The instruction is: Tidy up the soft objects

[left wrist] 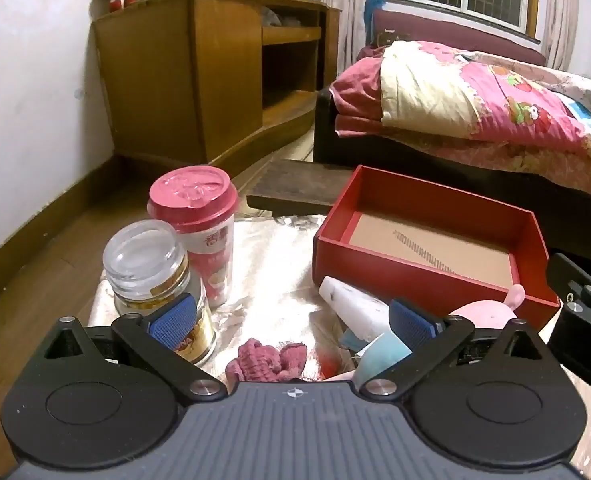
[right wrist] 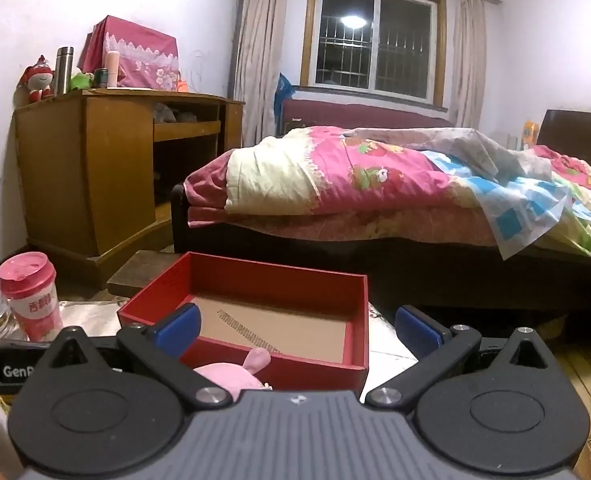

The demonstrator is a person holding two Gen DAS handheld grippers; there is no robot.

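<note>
Left tool (left wrist: 291,316) wide open – empty, right tool (right wrist: 297,326) wide open – empty, over red box (right wrist: 255,280)

Right gripper (right wrist: 295,326), jaws wide apart, above red box (right wrist: 323,280).

Both wrist cams low, near, sharing red box (left wrist: 427,236)

A home bedroom: bed (right wrist: 375,200) under a rumpled pink quilt (right wrist: 335,176), wooden cabinet (right wrist: 87,168), curtained window (right wrist: 375,40).
</note>
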